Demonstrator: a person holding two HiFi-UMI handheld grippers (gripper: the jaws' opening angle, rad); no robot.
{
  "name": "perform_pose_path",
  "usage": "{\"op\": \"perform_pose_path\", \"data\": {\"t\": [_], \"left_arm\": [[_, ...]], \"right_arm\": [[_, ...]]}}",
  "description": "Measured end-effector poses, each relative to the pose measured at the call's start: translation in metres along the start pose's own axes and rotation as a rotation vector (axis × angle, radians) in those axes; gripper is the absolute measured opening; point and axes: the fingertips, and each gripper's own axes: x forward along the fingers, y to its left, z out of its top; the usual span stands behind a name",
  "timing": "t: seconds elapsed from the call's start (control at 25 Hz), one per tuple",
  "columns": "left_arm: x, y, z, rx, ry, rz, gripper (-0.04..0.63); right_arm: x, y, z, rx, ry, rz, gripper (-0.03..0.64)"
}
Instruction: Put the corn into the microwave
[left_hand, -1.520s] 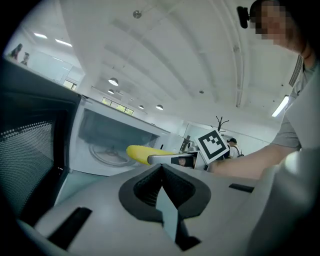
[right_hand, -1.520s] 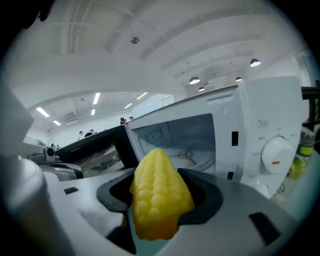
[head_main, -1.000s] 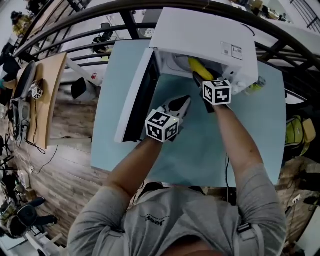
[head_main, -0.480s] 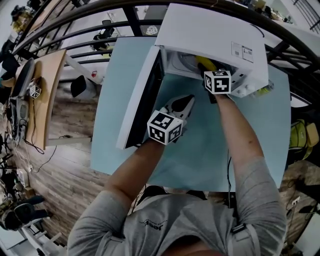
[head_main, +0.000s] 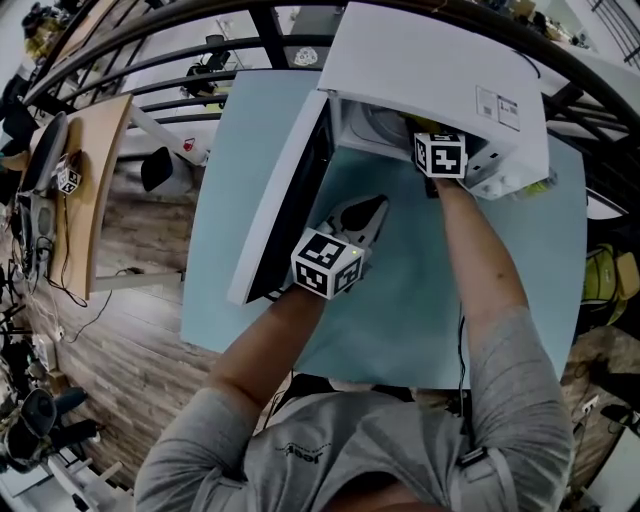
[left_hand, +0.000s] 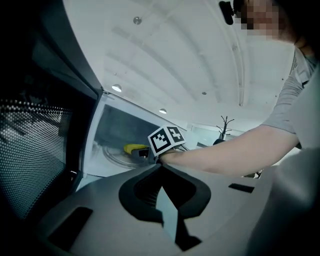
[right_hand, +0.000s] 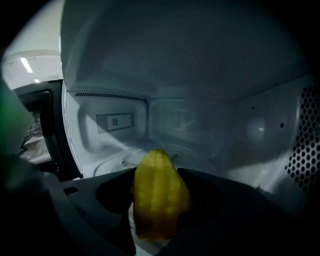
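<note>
**Step in hand:** insertion. I have the right claw (right_hand: 158, 177) reached in through the mouth of the microwave (head_main: 430, 60). The microwave sits at 1 o'clock on the tabletop (head_main: 400, 290), with its door (head_main: 285, 195) swung out toward 9 o'clock.

**Item, corn (right_hand: 156, 210):** one cob piece, yellow, with kernel rows running lengthwise and a blunt tapered end pointing into the cavity.
- Location: clamped between the right claw's jaws, inside the cavity, over the near edge of the turntable (right_hand: 122, 159).
- I judge it not yet set down, though its underside is hidden from me.

**Right claw:** gripping the corn, jaws spread wide round its girth.

**Left claw (left_hand: 160, 172):** jaws together, nothing held. It sits over the tabletop beside the open door, at 7 o'clock of the microwave.

**Next move, my judgement:**
- Carry the cob toward 12 o'clock and lower it onto the turntable's middle.
- Part the jaws and back straight out, clear of the cavity's upper edge.
- A round cob may roll once released.
</note>
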Motion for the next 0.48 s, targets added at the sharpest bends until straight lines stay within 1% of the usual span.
{"op": "perform_pose_path", "data": {"t": [0.2,0.48], "left_arm": [[-0.003,0.000,0.001,0.012,-0.003,-0.012,0.009],[-0.006,0.001,0.001,0.012,-0.008,-0.023,0.009]], "right_arm": [[0.005,-0.005,0.002,-0.007,-0.001,-0.028,0.245],[0.016,-0.002,0.005,-0.030,-0.016,-0.028,0.245]]}}
